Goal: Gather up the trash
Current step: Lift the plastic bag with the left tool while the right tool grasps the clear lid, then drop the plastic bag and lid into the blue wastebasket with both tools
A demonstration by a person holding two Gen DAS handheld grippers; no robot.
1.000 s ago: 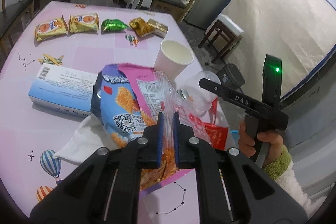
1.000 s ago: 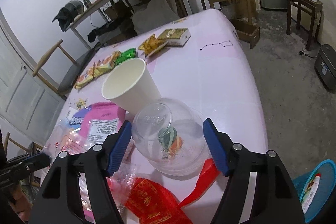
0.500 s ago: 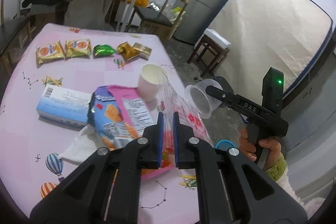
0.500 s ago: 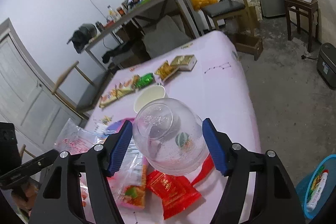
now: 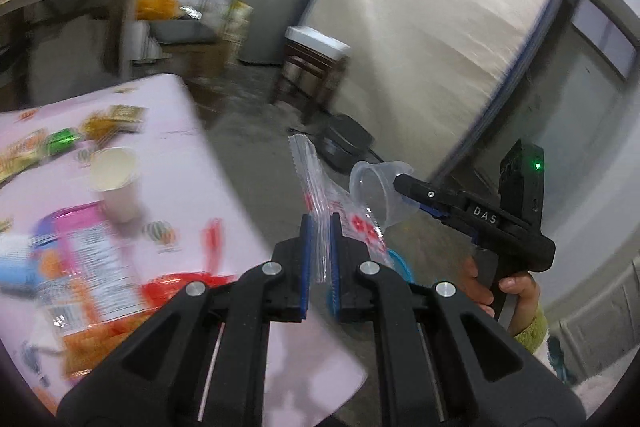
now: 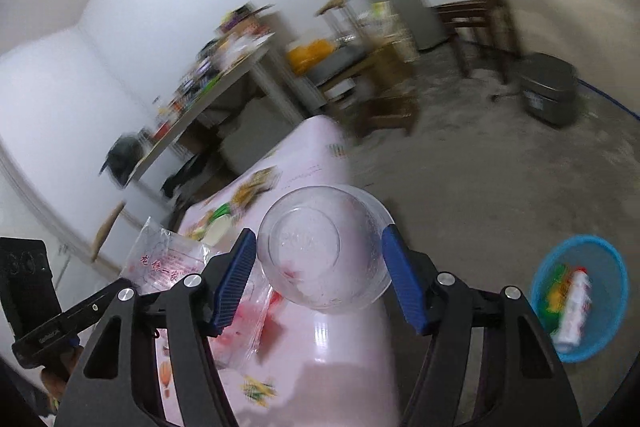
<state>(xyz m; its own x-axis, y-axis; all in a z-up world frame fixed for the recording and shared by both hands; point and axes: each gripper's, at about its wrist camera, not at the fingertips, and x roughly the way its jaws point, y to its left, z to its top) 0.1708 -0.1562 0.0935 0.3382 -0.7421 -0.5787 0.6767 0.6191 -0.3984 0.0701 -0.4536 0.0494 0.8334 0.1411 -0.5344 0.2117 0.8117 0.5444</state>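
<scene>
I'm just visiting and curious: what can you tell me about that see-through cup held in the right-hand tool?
The clear plastic cup is a thin, round, tapered container with a flared rim, apparently empty apart from smudges. It lies on its side between the blue pads of the right tool, base pointing away from the camera, lifted off the pink table. The jaws are closing on it. From the left view it hangs beside the clear printed bag.

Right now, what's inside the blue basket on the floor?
The blue basket holds a white bottle-like item with red print and some green and yellow wrappers. Anything beneath them is hidden, and blur prevents reading labels.
</scene>
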